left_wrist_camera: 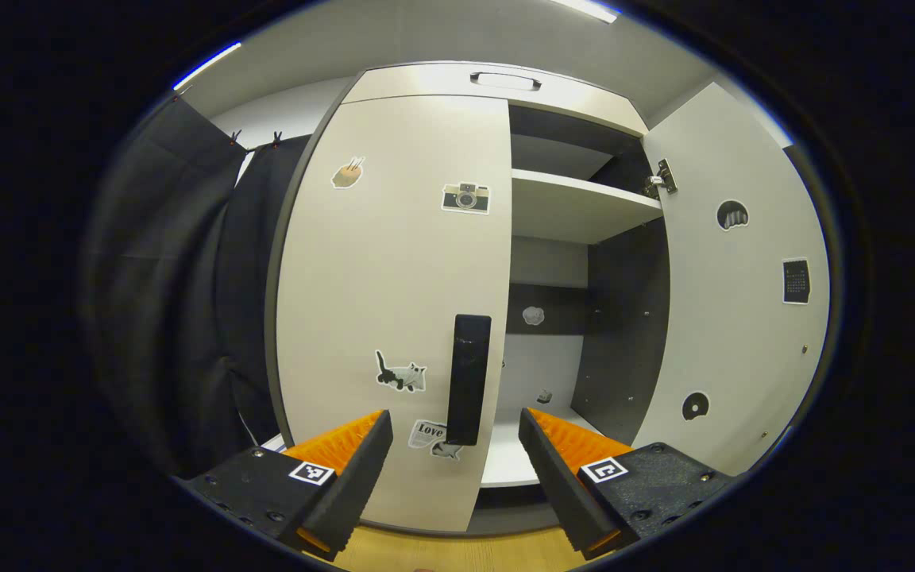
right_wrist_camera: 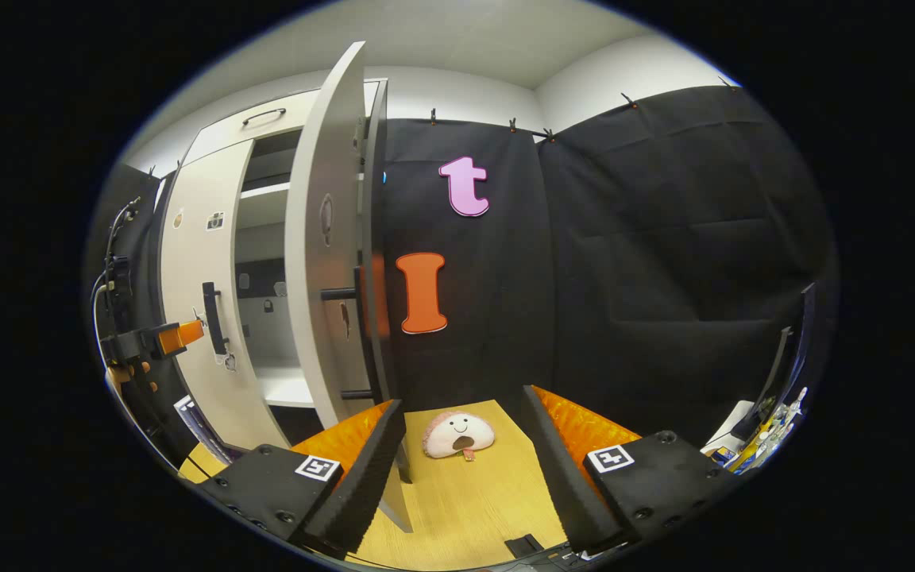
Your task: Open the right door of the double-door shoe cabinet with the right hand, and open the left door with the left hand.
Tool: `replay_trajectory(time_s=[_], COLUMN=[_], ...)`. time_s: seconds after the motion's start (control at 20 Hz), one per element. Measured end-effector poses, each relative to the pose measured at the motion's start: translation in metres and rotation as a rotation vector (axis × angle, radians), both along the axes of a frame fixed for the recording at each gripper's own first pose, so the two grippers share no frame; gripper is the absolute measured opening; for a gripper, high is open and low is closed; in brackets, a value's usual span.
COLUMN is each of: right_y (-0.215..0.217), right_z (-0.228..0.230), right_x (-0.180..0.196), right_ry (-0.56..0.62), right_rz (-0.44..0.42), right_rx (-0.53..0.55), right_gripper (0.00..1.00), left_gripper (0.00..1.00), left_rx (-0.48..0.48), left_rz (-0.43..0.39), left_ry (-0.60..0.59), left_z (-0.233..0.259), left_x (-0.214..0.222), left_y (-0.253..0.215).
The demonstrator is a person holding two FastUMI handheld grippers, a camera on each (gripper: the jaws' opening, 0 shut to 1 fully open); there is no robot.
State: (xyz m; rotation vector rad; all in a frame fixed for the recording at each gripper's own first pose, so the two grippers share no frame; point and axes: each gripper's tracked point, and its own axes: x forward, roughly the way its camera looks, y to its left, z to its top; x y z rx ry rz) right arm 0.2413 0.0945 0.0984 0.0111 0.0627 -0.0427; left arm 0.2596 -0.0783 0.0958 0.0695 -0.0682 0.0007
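Note:
The white shoe cabinet's left door (left_wrist_camera: pixel 394 278) is closed, with stickers and a black vertical handle (left_wrist_camera: pixel 469 380) near its right edge. My left gripper (left_wrist_camera: pixel 453 453) is open just in front of that handle, which sits between and a little beyond the fingertips. The right door (left_wrist_camera: pixel 735 278) stands swung out, baring the shelves (left_wrist_camera: pixel 577 208). In the right gripper view that open door (right_wrist_camera: pixel 318 254) shows edge-on, with its black handle (right_wrist_camera: pixel 340 293) sticking out. My right gripper (right_wrist_camera: pixel 461 445) is open, clear of the door and holding nothing. The left gripper (right_wrist_camera: pixel 162 338) appears at the far left by the left door's handle (right_wrist_camera: pixel 211 318).
A pale plush toy (right_wrist_camera: pixel 458 434) lies on the wooden floor (right_wrist_camera: pixel 473 500) ahead of the right gripper. Above the doors is a drawer front with a handle (left_wrist_camera: pixel 505 80). Black cloth (right_wrist_camera: pixel 648 262) hangs right of the cabinet. Some clutter (right_wrist_camera: pixel 767 429) sits at the far right.

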Motion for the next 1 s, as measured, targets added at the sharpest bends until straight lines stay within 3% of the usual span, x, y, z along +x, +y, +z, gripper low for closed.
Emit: replay_trajectory(time_s=[0.1, 0.15, 0.2, 0.25, 0.35, 0.45, 0.75, 0.8, 0.85, 1.0], right_y=[-0.003, -0.004, -0.005, -0.006, -0.008, -0.008, -0.008, -0.007, -0.005, -0.001], right_z=[0.000, 0.000, 0.000, 0.000, -0.001, -0.003, -0.003, -0.003, -0.003, -0.005], right_x=[0.001, 0.001, 0.002, 0.003, 0.003, 0.002, 0.002, 0.002, 0.002, -0.001], right_ry=[0.004, 0.004, 0.005, 0.005, 0.012, 0.020, 0.023, 0.026, 0.028, 0.036], right_rz=[-0.012, -0.017, -0.022, -0.026, -0.032, -0.030, -0.031, -0.027, -0.024, -0.014], right_rx=[0.005, 0.008, 0.010, 0.010, 0.009, 0.014, 0.009, 0.009, 0.010, 0.011], right_gripper=[0.92, 0.98, 0.98, 0.92, 0.92, 0.98, 0.92, 0.98, 0.92, 0.92], left_gripper=[0.97, 0.97, 0.97, 0.98, 0.98, 0.95, 0.37, 0.34, 0.33, 0.22], left_rx=[0.017, 0.021, 0.021, 0.018, 0.014, 0.024, 0.038, 0.051, 0.053, 0.042], left_rz=[0.003, 0.009, 0.016, 0.022, 0.030, 0.044, 0.009, 0.005, 0.002, -0.014], left_ry=[0.003, 0.007, 0.008, 0.007, 0.008, 0.022, 0.044, 0.047, 0.050, 0.051], left_z=[0.001, 0.001, 0.001, 0.003, 0.003, -0.001, -0.007, -0.007, -0.008, -0.008], left_x=[0.018, 0.027, 0.035, 0.043, 0.057, 0.069, 0.084, 0.081, 0.080, 0.077], left_y=[-0.002, -0.003, -0.002, -0.001, 0.000, 0.004, -0.008, -0.008, -0.008, -0.006])
